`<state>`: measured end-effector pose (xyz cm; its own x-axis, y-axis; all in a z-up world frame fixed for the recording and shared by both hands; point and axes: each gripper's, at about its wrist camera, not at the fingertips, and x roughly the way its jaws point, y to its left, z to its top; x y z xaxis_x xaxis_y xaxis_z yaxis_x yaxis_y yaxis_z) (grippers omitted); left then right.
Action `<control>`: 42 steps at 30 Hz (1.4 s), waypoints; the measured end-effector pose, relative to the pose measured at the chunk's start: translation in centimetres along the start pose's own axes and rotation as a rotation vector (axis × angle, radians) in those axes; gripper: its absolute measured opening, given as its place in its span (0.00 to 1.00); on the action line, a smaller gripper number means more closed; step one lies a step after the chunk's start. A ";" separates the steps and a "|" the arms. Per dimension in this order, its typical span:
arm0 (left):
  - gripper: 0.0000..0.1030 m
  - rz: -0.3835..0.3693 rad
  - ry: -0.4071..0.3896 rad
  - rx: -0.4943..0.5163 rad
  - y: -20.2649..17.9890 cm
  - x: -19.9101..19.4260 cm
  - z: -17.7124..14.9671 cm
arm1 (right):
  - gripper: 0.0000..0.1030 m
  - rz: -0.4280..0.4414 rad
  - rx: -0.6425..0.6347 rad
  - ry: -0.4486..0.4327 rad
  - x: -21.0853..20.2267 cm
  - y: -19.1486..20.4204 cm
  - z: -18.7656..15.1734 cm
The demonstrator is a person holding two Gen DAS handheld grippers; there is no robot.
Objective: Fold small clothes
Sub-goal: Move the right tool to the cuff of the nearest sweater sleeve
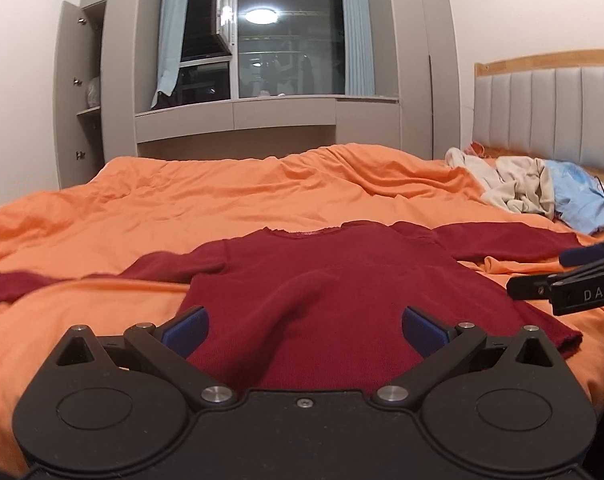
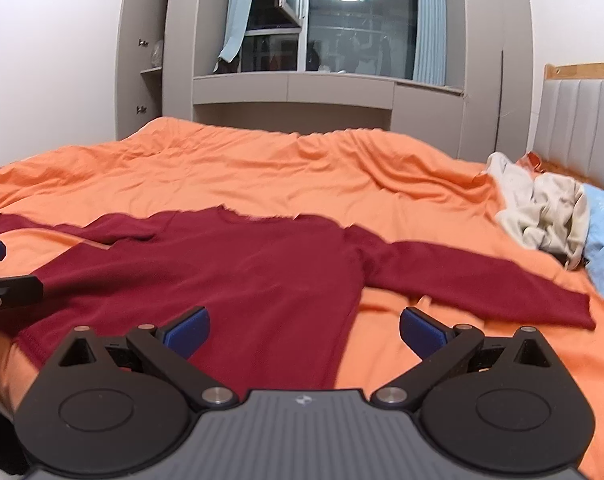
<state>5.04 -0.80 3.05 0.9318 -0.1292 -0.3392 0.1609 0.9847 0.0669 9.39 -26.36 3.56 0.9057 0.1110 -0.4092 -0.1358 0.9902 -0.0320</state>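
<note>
Your dark red long-sleeved knit top (image 1: 322, 280) lies flat on the orange-covered bed (image 1: 221, 200), neckline away from you, hem at the near edge, sleeves spread out left and right. Left gripper (image 1: 305, 330) sits over the hem, right gripper (image 2: 304, 330) beside it over the top's right edge. Crumpled beige and light blue clothes pile (image 2: 558, 216) lies far right, against the padded grey headboard (image 1: 554, 112). Behind the bed: grey built-in wardrobe (image 1: 113, 80) around the window (image 1: 285, 36).
</note>
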 end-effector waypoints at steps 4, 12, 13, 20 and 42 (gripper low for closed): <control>1.00 -0.040 0.031 -0.016 0.1 1.8 2.2 | 1.00 -0.007 -0.014 -0.014 0.9 -1.1 1.4; 1.00 -0.066 0.094 0.004 -0.4 6.8 5.9 | 1.00 -0.037 -0.076 -0.043 4.2 -2.7 4.7; 1.00 -0.071 0.099 0.004 -0.5 7.6 6.3 | 1.00 -0.042 -0.085 -0.041 4.7 -2.9 5.0; 1.00 -0.073 0.132 -0.030 0.0 13.4 8.6 | 1.00 -0.076 -0.118 0.004 8.4 -4.1 6.0; 1.00 -0.109 0.306 -0.081 0.8 23.3 4.7 | 1.00 -0.129 0.213 0.065 18.4 -14.0 2.9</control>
<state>28.45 -3.52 -0.45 0.7676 -0.2056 -0.6071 0.2167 0.9746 -0.0562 29.15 -37.97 -0.86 0.8815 -0.0158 -0.4720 0.0728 0.9920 0.1028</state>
